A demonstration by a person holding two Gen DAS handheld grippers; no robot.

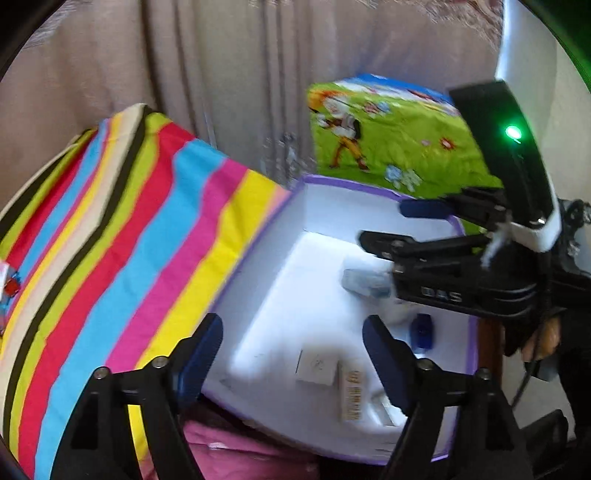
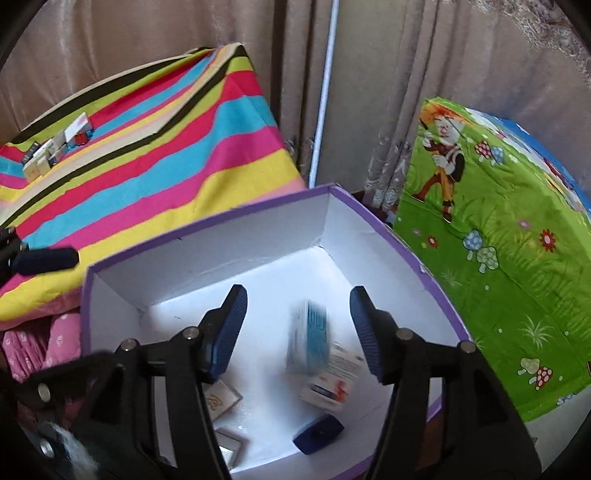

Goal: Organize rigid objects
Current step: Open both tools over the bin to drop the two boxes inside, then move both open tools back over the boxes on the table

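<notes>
box point(image 2: 207, 236): several packs in, blurred pack point(image 2: 308, 338) mid-drop | striped cloth point(image 2: 147, 147): packs point(image 2: 55, 147) left at far corner | both hand-held grippers released: right point(image 2: 299, 328), left point(image 1: 291, 354)

Striped cloth point(image 2: 147, 155) left, cartoon-print green cover point(image 2: 498, 258) right, beige curtain point(image 2: 184, 29) behind

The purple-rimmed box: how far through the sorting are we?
Partly done. The purple-rimmed box already holds a dark blue case, a white carton and small tan boxes. A blurred blue-and-white carton sits between the open right tongs, apparently just dropped. The left tongs are open and hold nothing. Left: the cluster of small boxes on the striped cloth.
</notes>
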